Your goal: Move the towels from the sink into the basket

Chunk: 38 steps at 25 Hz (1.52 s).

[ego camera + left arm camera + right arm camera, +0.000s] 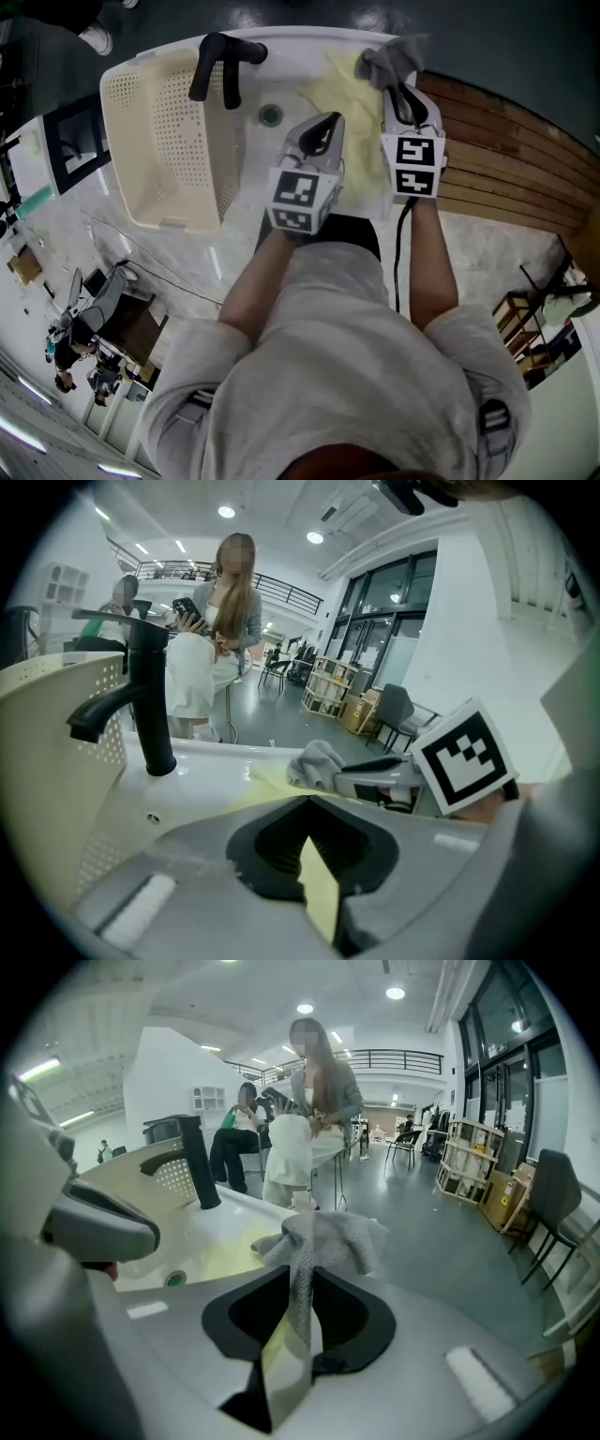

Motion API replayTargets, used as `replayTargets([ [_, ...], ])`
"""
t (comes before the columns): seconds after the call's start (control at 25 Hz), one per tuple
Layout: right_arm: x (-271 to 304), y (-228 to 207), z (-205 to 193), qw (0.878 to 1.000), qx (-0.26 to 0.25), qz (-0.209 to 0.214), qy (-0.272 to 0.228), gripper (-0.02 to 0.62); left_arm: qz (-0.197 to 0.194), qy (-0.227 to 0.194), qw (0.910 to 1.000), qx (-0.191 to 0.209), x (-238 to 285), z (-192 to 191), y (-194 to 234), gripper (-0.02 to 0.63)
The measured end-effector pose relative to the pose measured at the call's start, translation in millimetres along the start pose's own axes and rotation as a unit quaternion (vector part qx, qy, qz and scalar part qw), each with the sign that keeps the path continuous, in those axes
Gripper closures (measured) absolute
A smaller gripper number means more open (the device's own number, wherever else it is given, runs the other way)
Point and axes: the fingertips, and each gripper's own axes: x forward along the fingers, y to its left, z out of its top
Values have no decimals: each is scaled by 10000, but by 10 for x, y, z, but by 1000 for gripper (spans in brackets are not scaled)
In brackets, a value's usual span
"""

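Observation:
A yellow towel [342, 84] lies spread in the white sink [281, 39], and a grey towel [394, 58] is bunched on the sink's far right rim. My left gripper [323, 127] is over the middle of the sink, shut on a fold of the yellow towel [319, 892]. My right gripper [401, 94] points at the grey towel. A strip of the grey towel [328, 1237] runs down between its jaws, which stand a little apart with a dark gap beside the cloth. The cream perforated basket [141, 141] stands left of the sink and shows no towel.
A black faucet [220, 61] rises between the basket and the sink, with the drain [270, 115] just below it. A slatted wooden counter [506, 159] runs to the right. People sit and stand beyond the sink in the gripper views.

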Motion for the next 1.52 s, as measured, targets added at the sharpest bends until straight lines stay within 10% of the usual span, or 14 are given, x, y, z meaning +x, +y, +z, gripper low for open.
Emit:
replayTargets([
  [0.12,-8,-6,8,9999,-106,-79,7,581,40,-5,10000,-37,-36,-11,36,586],
  [1.52,-1150,1628,1335,9716,-845,991,-1975,586,759,-1446,9865,82,-1458,596,269,586],
])
